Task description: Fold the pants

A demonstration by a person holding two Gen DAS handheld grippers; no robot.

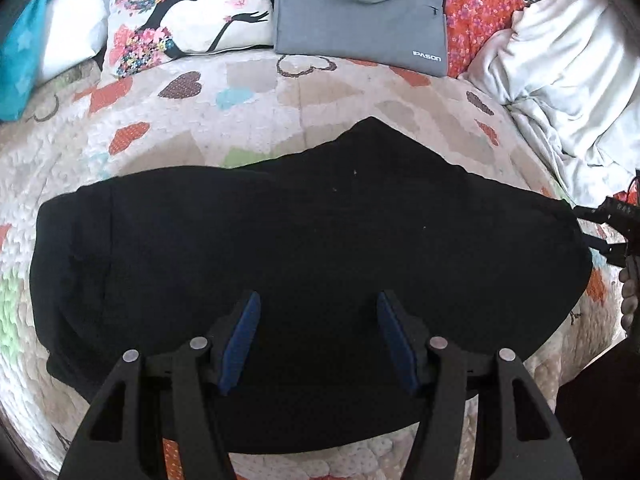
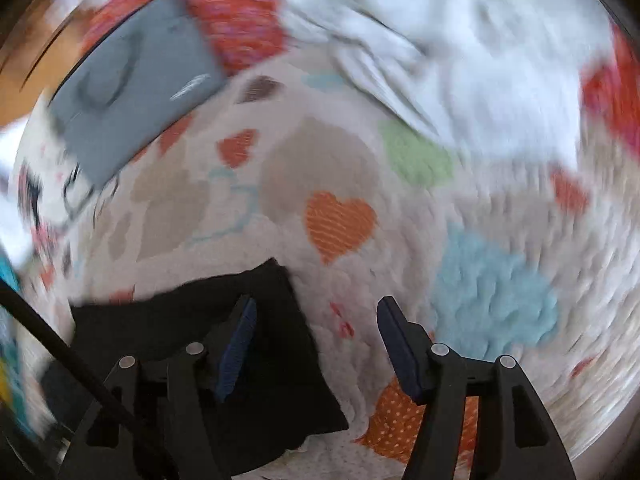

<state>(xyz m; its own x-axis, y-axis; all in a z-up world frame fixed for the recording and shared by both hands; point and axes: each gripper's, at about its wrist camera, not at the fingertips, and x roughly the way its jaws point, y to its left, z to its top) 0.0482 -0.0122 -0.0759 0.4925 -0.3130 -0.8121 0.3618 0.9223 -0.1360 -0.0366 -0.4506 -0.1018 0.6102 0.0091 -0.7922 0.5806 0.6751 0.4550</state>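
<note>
Black pants (image 1: 300, 232) lie folded in a wide flat bundle on a heart-patterned quilt (image 1: 280, 92). My left gripper (image 1: 318, 300) hovers over their near middle, jaws apart, nothing between its blue pads. In the blurred right wrist view my right gripper (image 2: 316, 304) stands open above the quilt (image 2: 340, 160). One end of the pants (image 2: 200, 320) lies under its left finger (image 2: 240, 332), and no cloth sits between the pads. At the right edge of the left wrist view, that gripper's black body (image 1: 612, 224) and a hand (image 1: 630, 300) sit just past the pants' right end.
A grey laptop bag (image 1: 360, 20) and a printed cushion (image 1: 180, 12) lie at the far side of the bed. Crumpled white bedding (image 1: 568, 72) fills the far right, over red floral fabric (image 1: 480, 4). Teal cloth (image 1: 20, 52) sits at the far left.
</note>
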